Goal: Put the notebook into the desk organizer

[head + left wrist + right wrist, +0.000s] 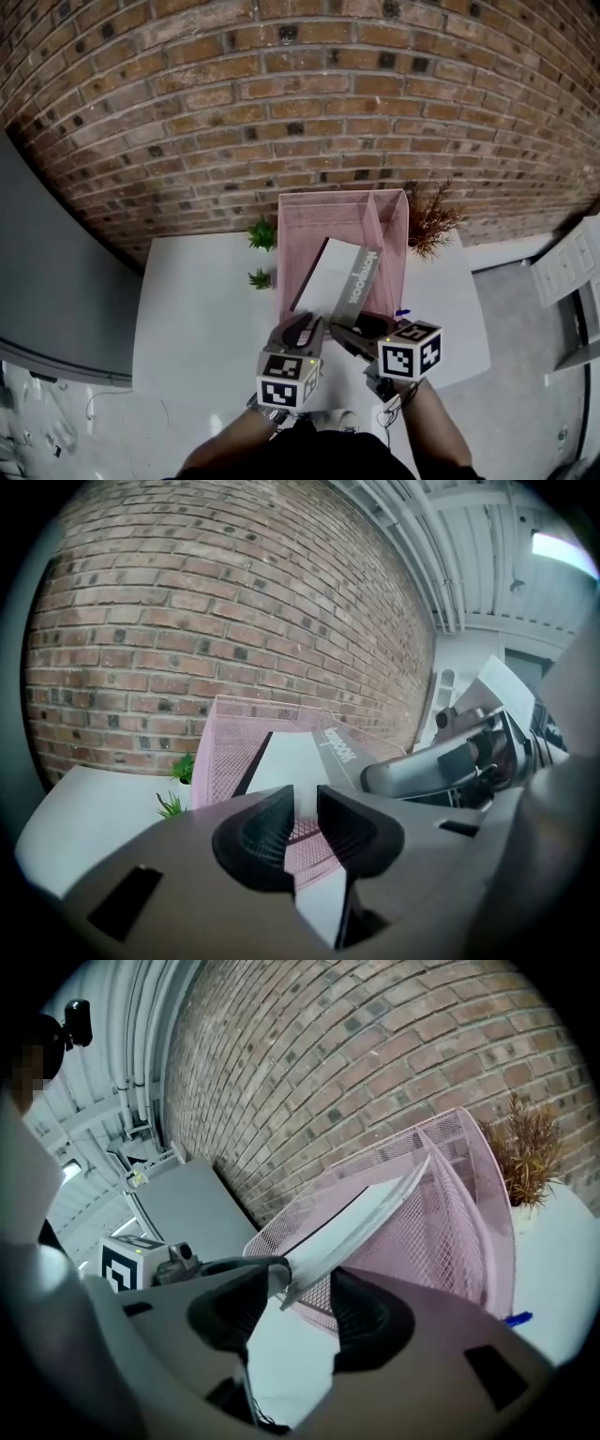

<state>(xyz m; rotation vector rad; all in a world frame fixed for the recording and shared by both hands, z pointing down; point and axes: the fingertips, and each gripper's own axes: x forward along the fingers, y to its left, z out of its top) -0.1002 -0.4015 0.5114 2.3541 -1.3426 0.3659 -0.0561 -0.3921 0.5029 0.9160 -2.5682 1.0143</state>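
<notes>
In the head view, one white table [202,309] stood against a brick wall [281,94]. It carried one pink mesh desk organizer [323,199] split by a divider into two compartments, a wide left one and a narrow right one. One notebook [333,277] lay tilted in the wide left compartment, and nothing could be made out in the narrow one. Two small green plants [263,233] stood just left of the organizer and one dried brown plant [431,217] stood at its far right corner. One small blue item [401,313] lay by its near right corner. Two grippers met at the organizer's near edge, the left gripper [302,328] and the right gripper [361,330].

In the left gripper view, that gripper's two fingers [267,832] stood a little apart with nothing clamped between them. The organizer's near mesh wall showed through the gap, with the notebook's pale cover leaning above it.

In the right gripper view, that gripper's fingers stood wide apart. The notebook's near corner poked out over the organizer's rim into the gap, close against the left-hand finger and clear of the other, so it was not gripped. The rest of the notebook sloped up and away inside the mesh.
</notes>
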